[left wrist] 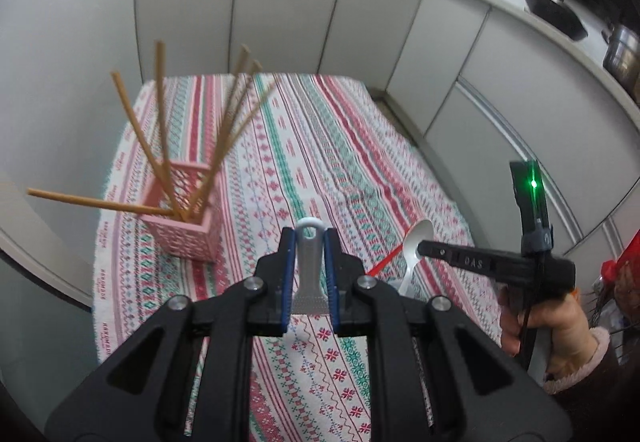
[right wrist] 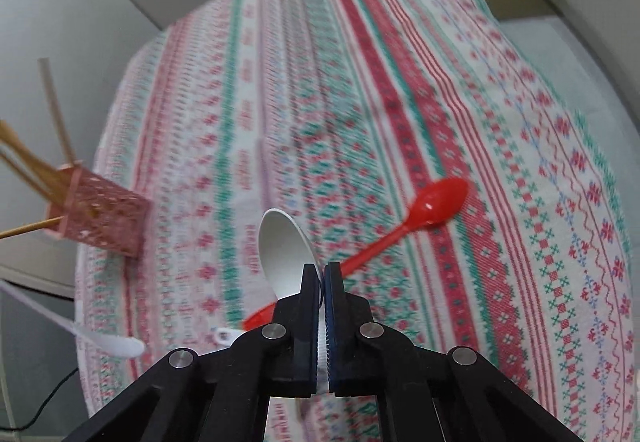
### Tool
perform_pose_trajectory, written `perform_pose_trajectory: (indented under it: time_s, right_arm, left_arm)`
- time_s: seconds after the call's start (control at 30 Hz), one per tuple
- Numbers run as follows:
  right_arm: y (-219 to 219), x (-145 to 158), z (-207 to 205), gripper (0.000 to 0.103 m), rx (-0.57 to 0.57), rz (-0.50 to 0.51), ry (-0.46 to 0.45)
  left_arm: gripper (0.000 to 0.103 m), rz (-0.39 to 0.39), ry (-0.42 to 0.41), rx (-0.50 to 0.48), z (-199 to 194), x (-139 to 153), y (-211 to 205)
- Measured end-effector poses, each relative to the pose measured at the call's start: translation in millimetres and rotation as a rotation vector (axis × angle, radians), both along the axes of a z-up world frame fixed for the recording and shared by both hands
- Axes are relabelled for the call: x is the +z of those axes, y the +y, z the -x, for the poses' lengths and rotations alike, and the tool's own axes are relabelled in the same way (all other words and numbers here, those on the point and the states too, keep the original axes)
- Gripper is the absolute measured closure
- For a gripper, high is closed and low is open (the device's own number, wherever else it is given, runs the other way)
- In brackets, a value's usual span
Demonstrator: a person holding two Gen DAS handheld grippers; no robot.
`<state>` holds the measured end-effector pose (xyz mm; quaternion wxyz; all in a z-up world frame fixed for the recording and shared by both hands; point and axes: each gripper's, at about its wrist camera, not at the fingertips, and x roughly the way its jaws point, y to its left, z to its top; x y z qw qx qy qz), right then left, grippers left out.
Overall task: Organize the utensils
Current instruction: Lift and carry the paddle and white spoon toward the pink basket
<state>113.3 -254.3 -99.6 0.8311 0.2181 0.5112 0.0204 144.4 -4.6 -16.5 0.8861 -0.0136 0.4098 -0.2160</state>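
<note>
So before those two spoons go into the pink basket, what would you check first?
1. Left gripper clamped on the grey utensil handle: ok.
2. Right gripper shut on the white spoon: ok.
3. White spoon lifted off the tablecloth: ok.
4. Pink basket upright: ok.
5. Room among the chopsticks in it: cannot tell.
6. Red spoon left on the cloth: not ok.
</note>
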Motion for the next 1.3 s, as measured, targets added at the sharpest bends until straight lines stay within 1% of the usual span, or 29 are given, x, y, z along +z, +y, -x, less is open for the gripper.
perform_pose_trajectory:
  time_s: [0.3, 0.47, 0.6, 0.7, 0.8, 0.87, 0.97, 1.1, 1.3]
  right_arm:
    - [24, 57, 12, 0.101, 0.033, -0.008, -0.171]
    - [40, 88, 18, 0.101, 0.04, -0.025, -0.269]
    - [55, 105, 16, 0.101, 0.045, -0.03, -0.336]
    - [63, 112, 12, 0.101, 0.042, -0.033, -0.366]
    - [67, 116, 9, 0.101, 0.038, -0.057, -0.381]
    - [70, 117, 5, 0.101, 0.028, -0.071, -0.39]
    - [73, 117, 2, 0.101, 0.013, -0.064, -0.4]
    - [74, 114, -3, 0.101, 0.006, -0.069, -0.395]
    - [72, 112, -6, 0.101, -0.002, -0.067, -0.394]
  left_arm:
    - [0.087, 0.098, -0.109, 0.085, 7, 37, 41]
    - [0.087, 0.108, -0.185, 0.163, 5, 51, 58]
    - [0.087, 0.103, -0.208, 0.22, -2, 53, 69]
    - [0.087, 0.092, -0.222, 0.246, -7, 51, 72]
    - [0.087, 0.057, -0.239, 0.258, -16, 47, 69]
    - [0.087, 0.034, -0.236, 0.259, -24, 41, 68]
    - [0.087, 0.012, -0.22, 0.264, -38, 30, 66]
    - [0.087, -0.022, -0.218, 0.264, -50, 18, 65]
    - [0.087, -0.027, -0.219, 0.255, -60, 9, 65]
